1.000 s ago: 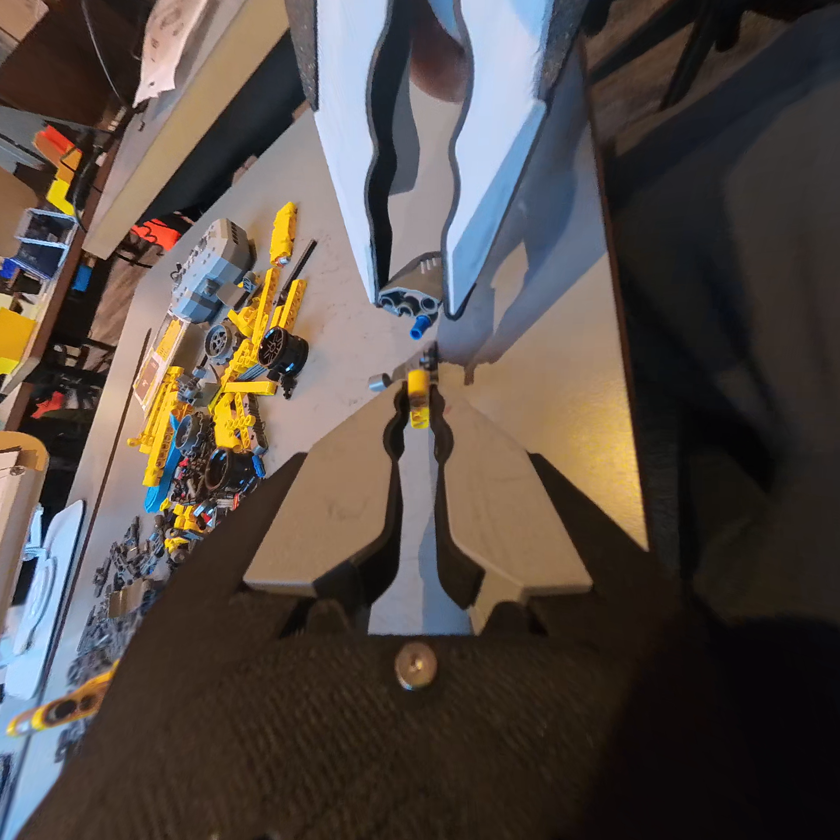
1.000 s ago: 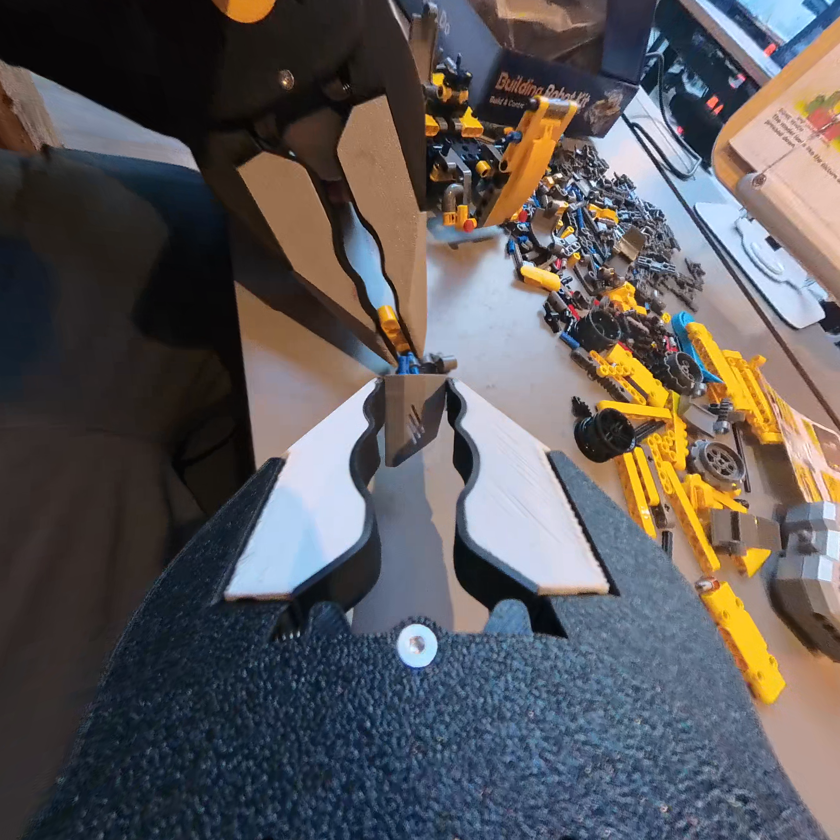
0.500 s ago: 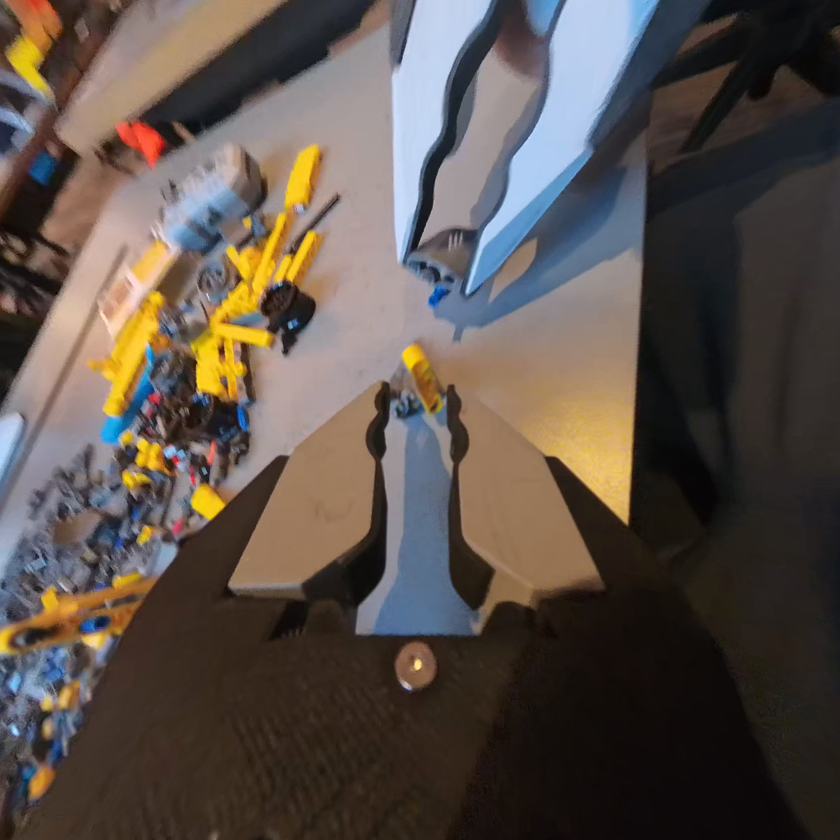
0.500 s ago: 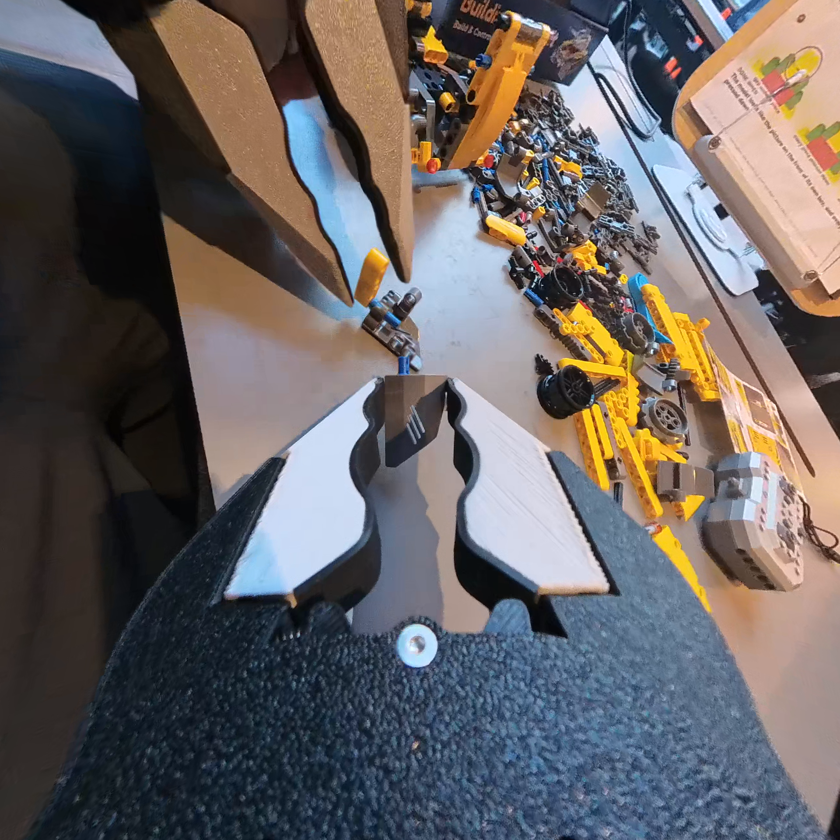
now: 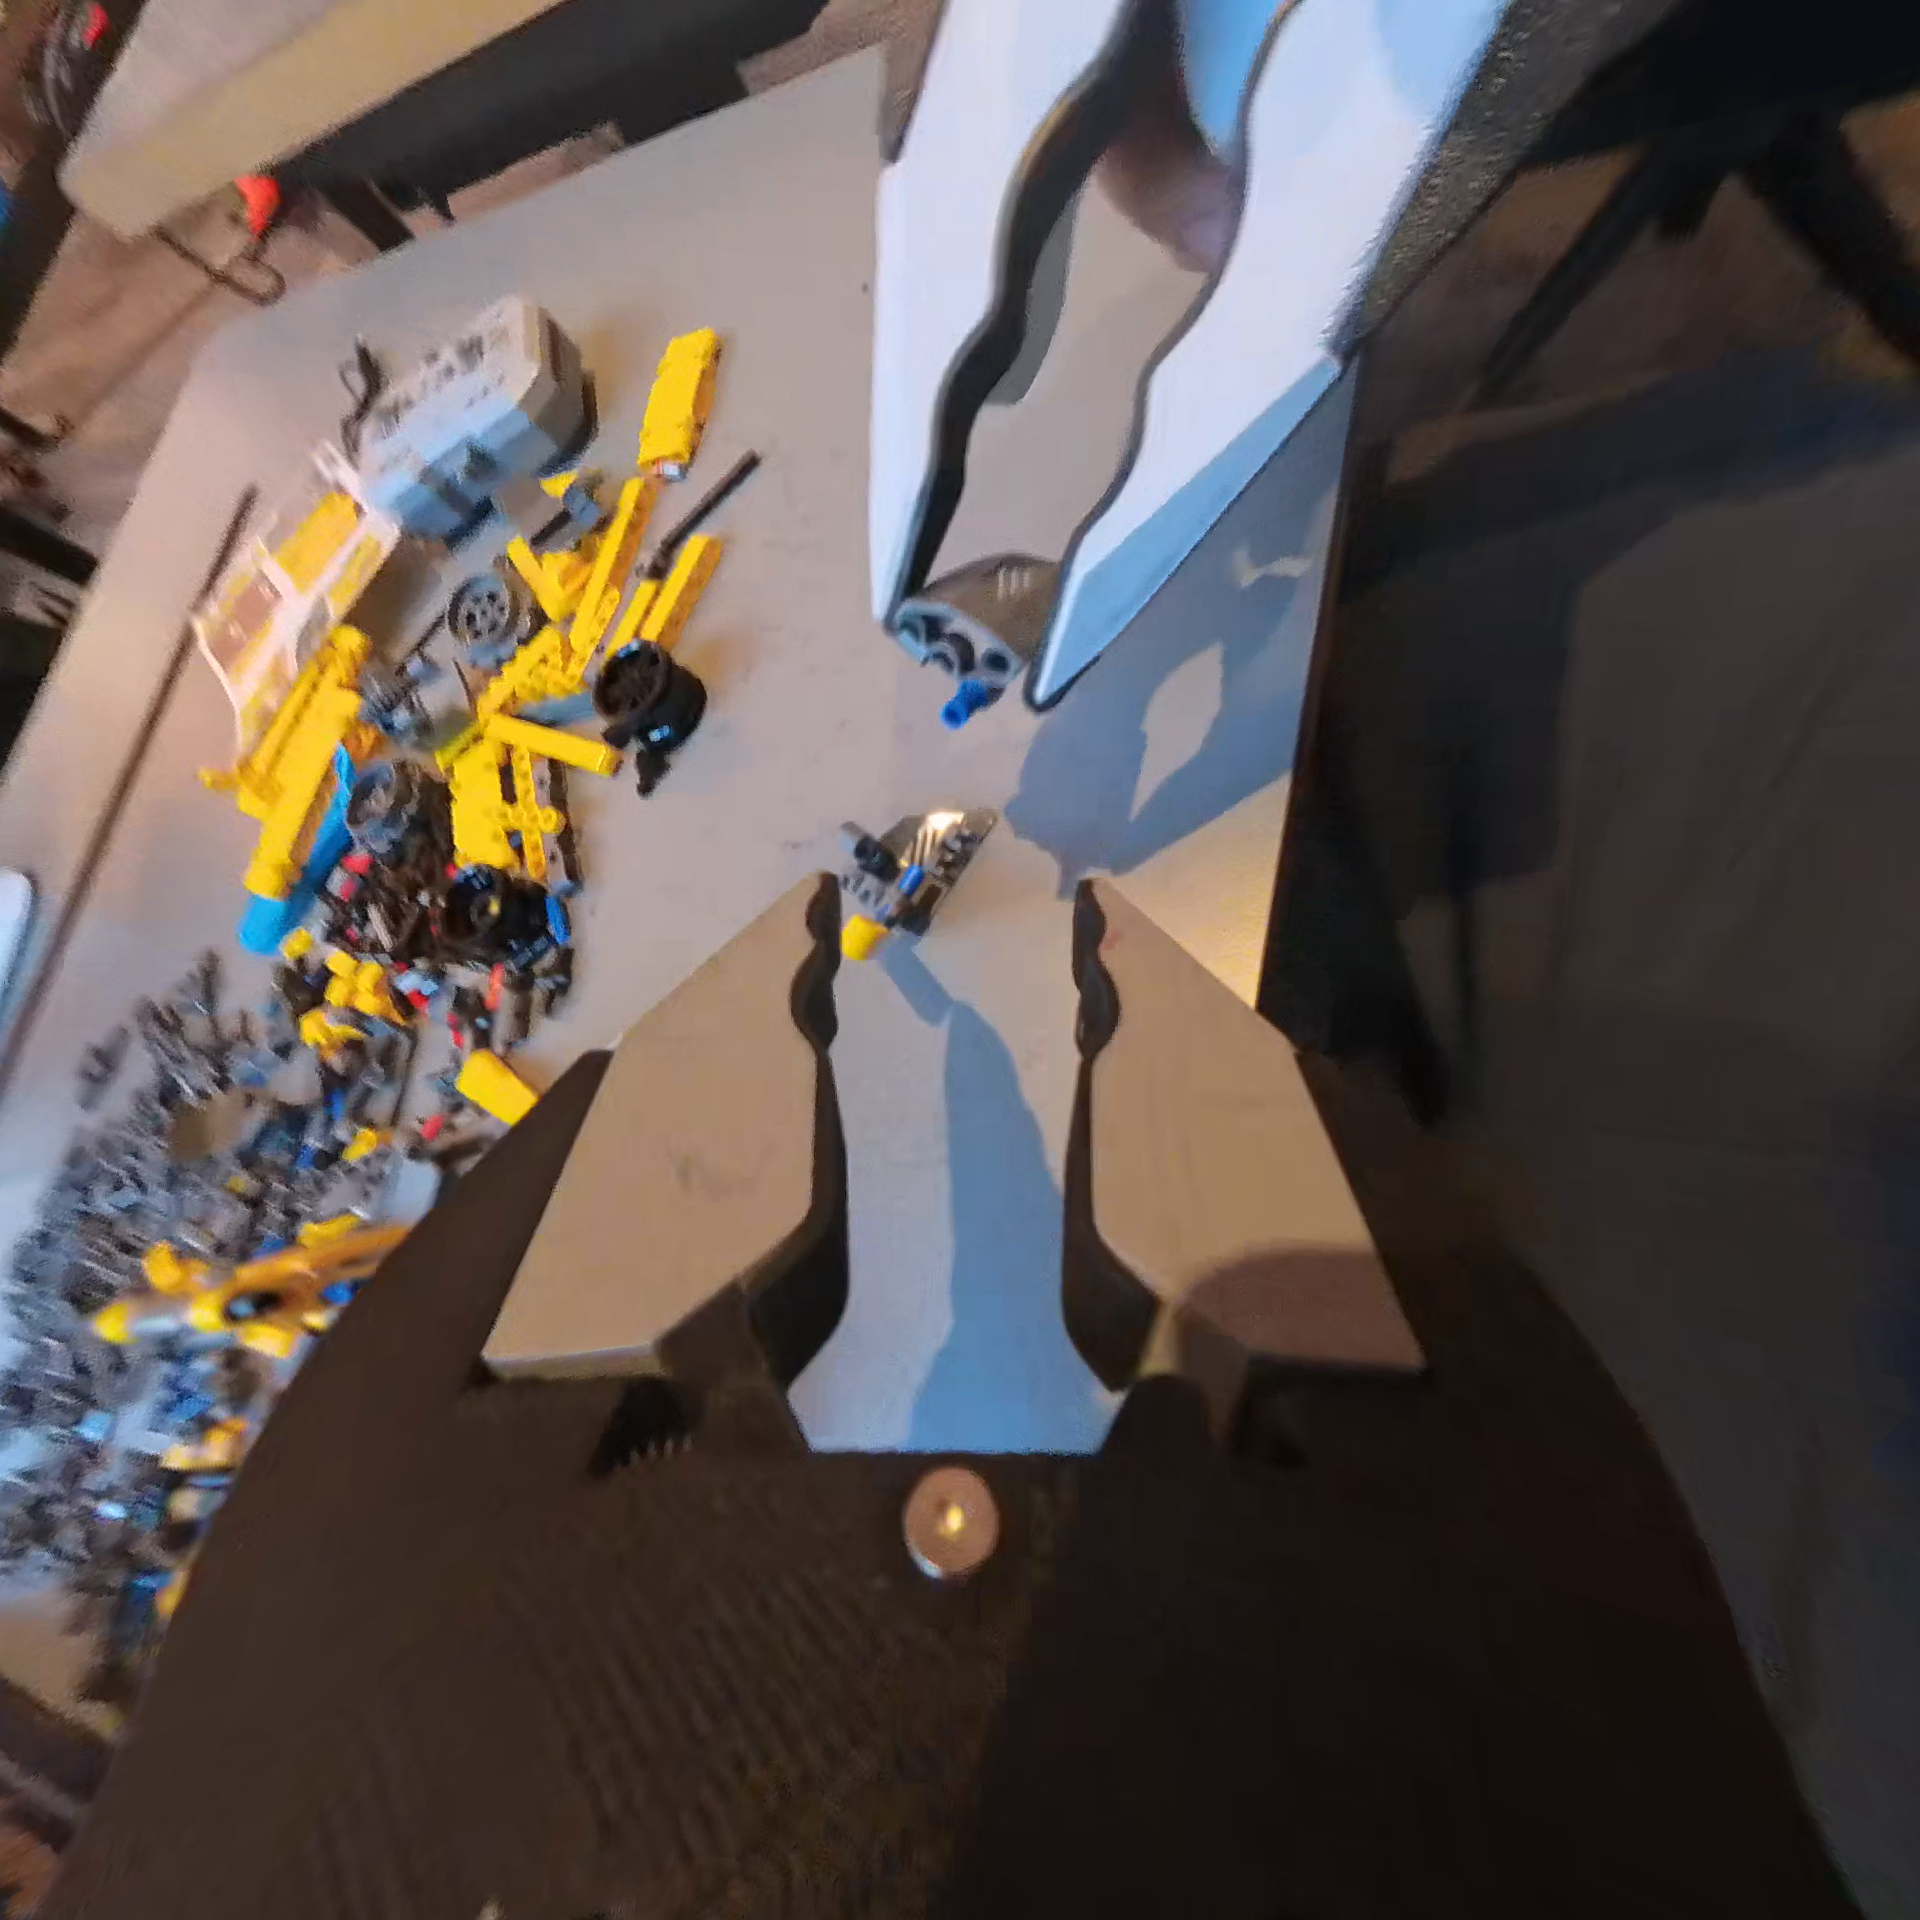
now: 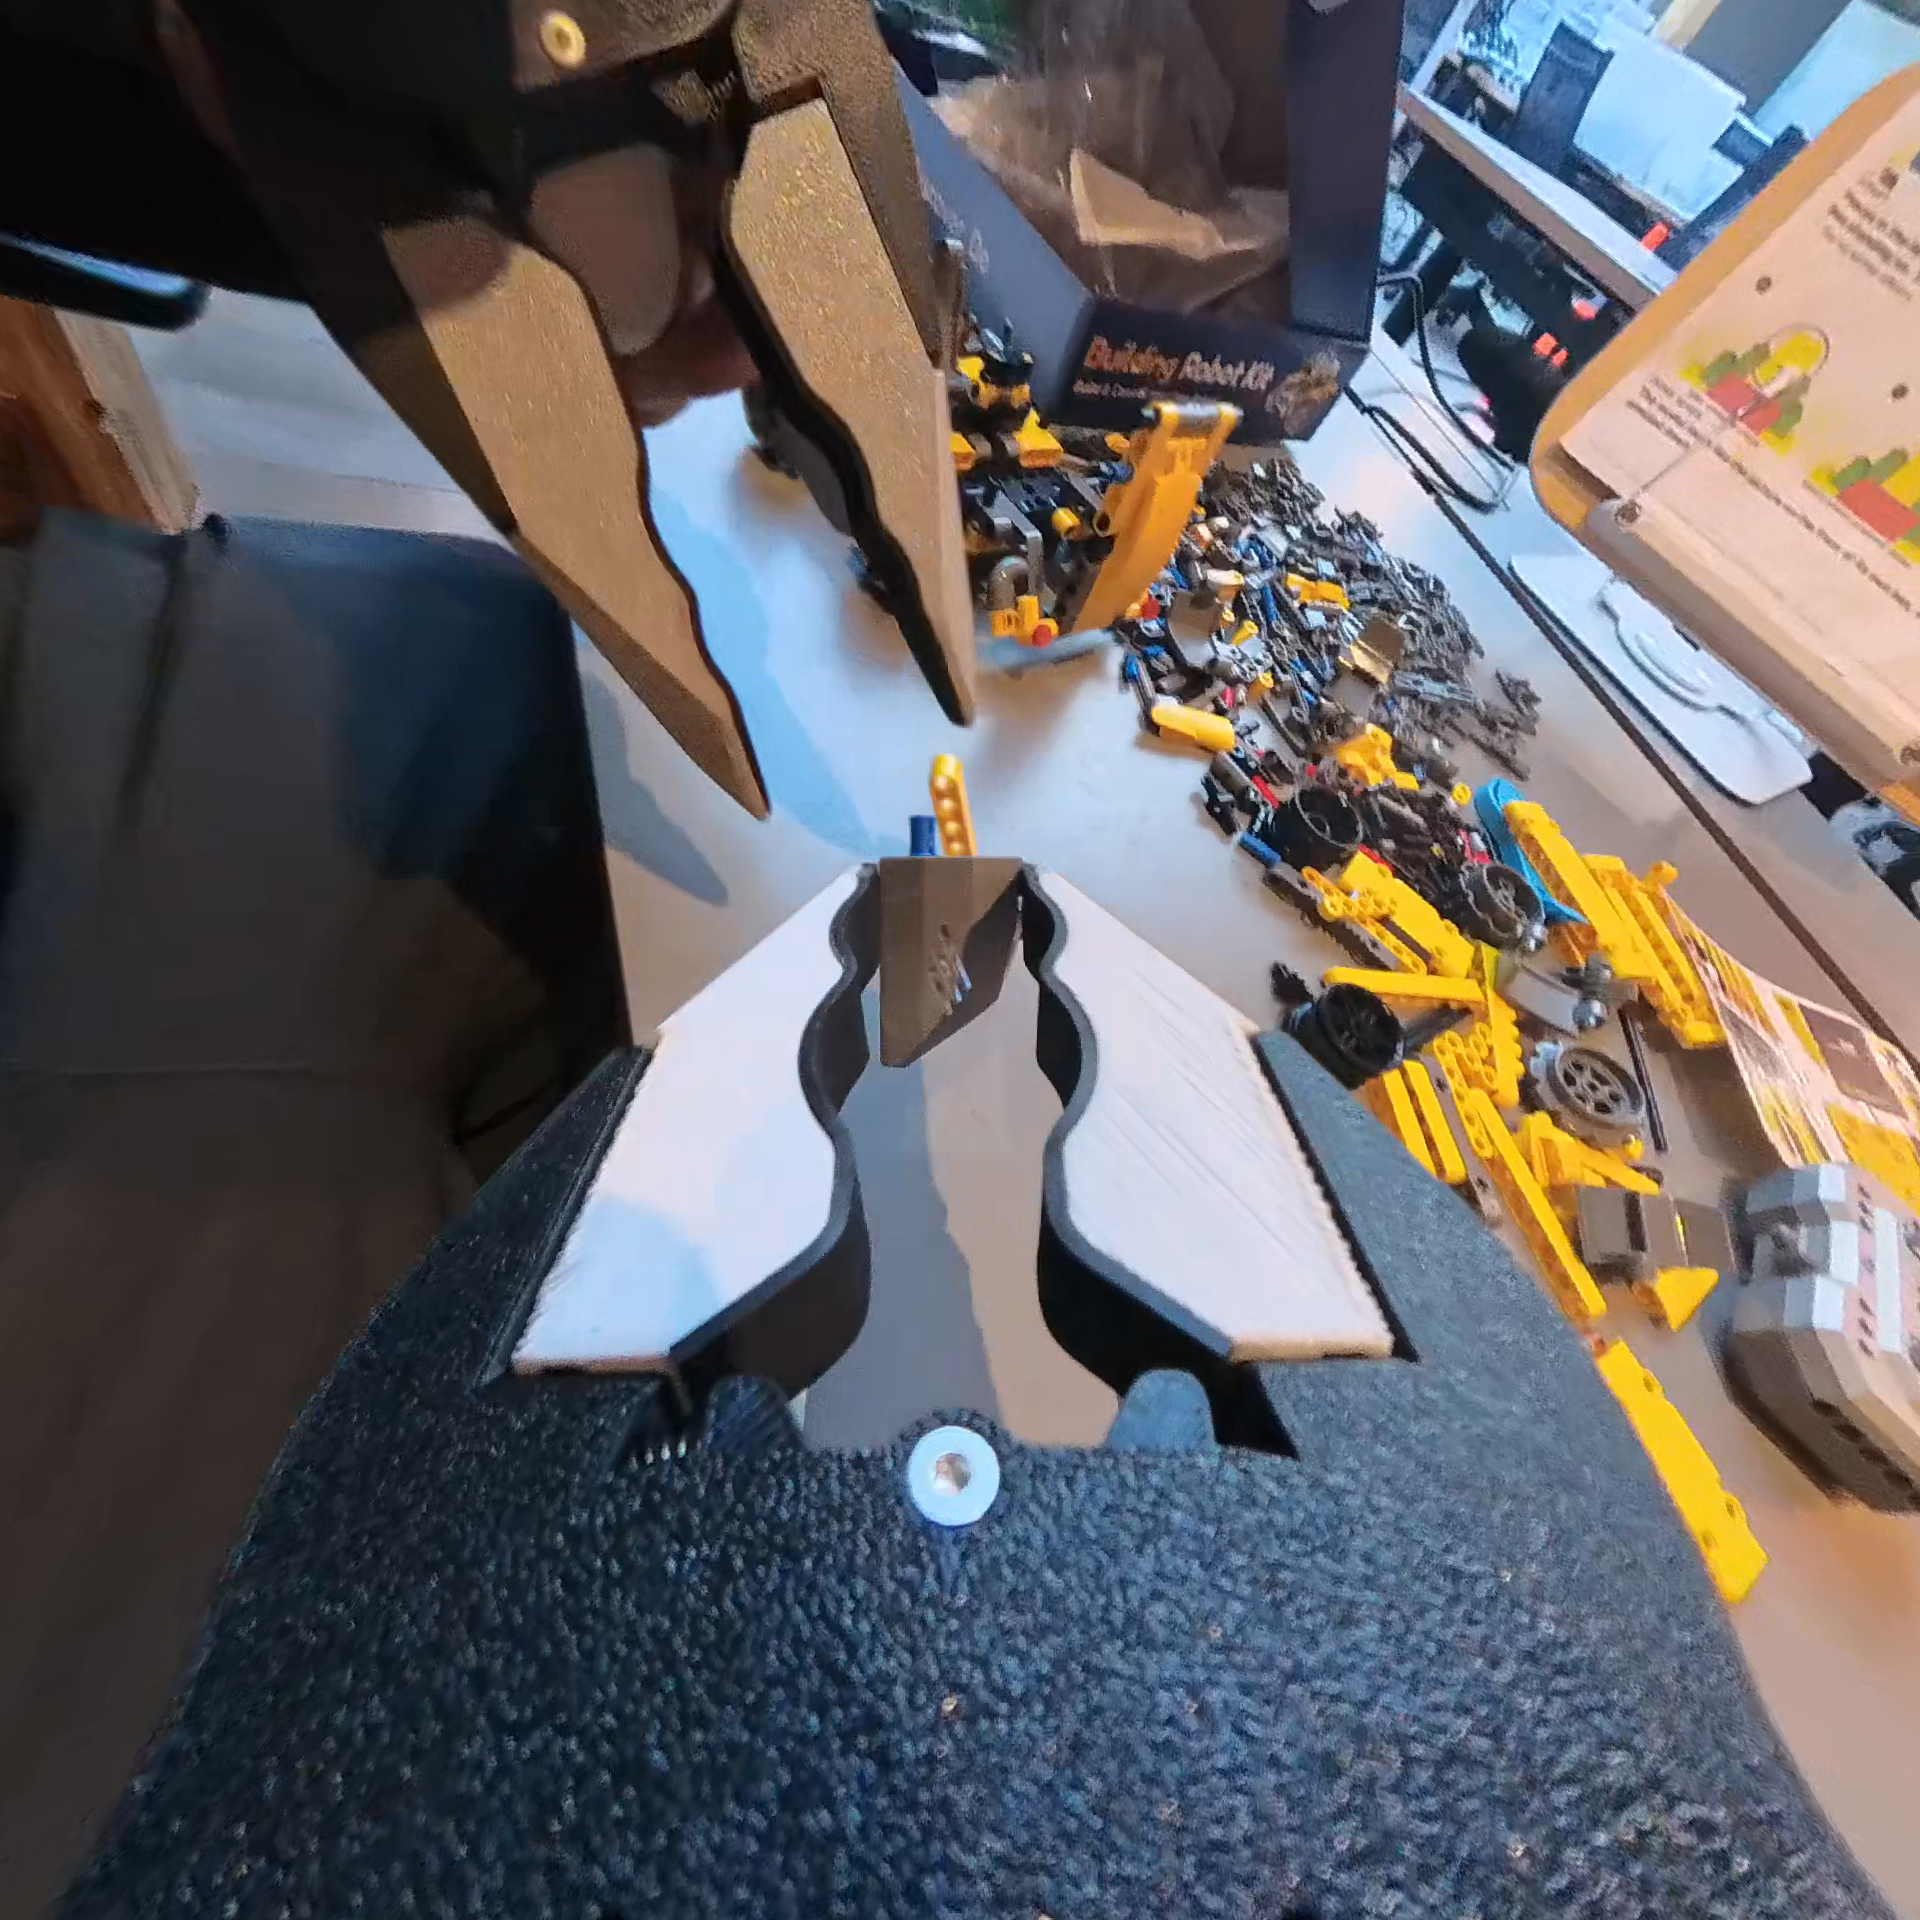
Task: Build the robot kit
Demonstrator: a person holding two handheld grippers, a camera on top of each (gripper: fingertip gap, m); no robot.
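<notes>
My left gripper (image 5: 951,904) is open and empty, its grey fingers just above the table (image 5: 790,270). A small assembly with a yellow beam (image 5: 904,878), grey parts and blue pins lies on the table right ahead of the fingertips. My right gripper (image 6: 945,883) is shut on a dark grey panel piece (image 6: 940,956) and holds it above the table. In the left wrist view this gripper (image 5: 971,665) hangs beyond the assembly, with the panel (image 5: 971,623) and a blue pin (image 5: 961,704) at its tip. In the right wrist view the left gripper (image 6: 857,758) shows open, with the yellow beam (image 6: 951,816) below it.
A spread of yellow, black and grey building pieces (image 6: 1455,935) covers the table's right side, with a grey motor block (image 6: 1839,1320), a yellow part-built model (image 6: 1091,520), a dark box (image 6: 1195,364) and an instruction booklet (image 6: 1766,416). The table edge and dark fabric (image 6: 260,831) lie left. My left and right fingertips are right by each other. Between my left fingertips and the yellow part-built model (image 6: 1091,520) there is roughly 15 cm.
My left gripper has opened and let go of the small yellow assembly, which now lies on the table. Both grippers have drawn apart. My right gripper still holds the grey panel.
</notes>
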